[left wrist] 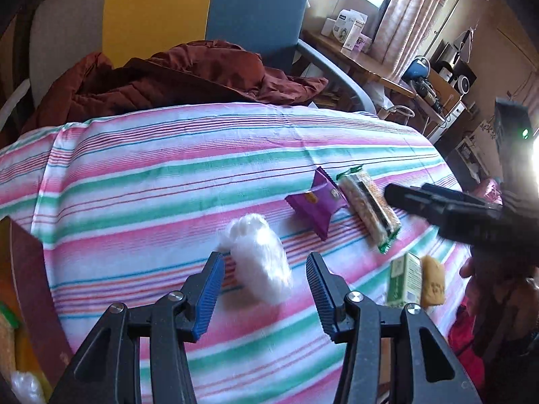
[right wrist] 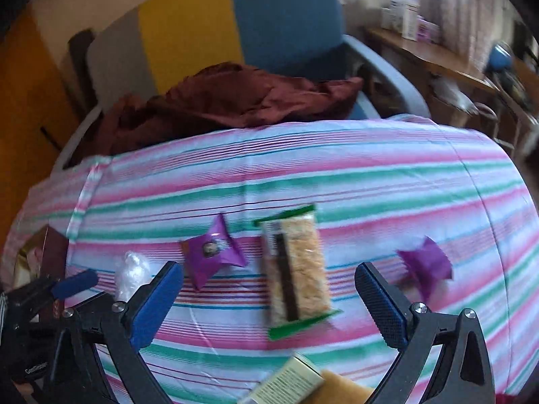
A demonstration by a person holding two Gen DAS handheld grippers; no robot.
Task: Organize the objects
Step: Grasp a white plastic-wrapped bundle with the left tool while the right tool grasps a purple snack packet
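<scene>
Hovering in left wrist view: left gripper (left wrist: 264, 271) released, white wrapped bundle (left wrist: 257, 257) between its tips at frame centre, untouched. Right wrist view: right gripper (right wrist: 269, 289) released, snack bar (right wrist: 294, 269) directly ahead, long axis running top-to-bottom

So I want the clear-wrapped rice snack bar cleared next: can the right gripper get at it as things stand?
Probably yes. The right gripper is open and the snack bar lies flat on the striped cloth right between its fingers, nothing on top. The purple packet beside it sits clear of the bar.
</scene>
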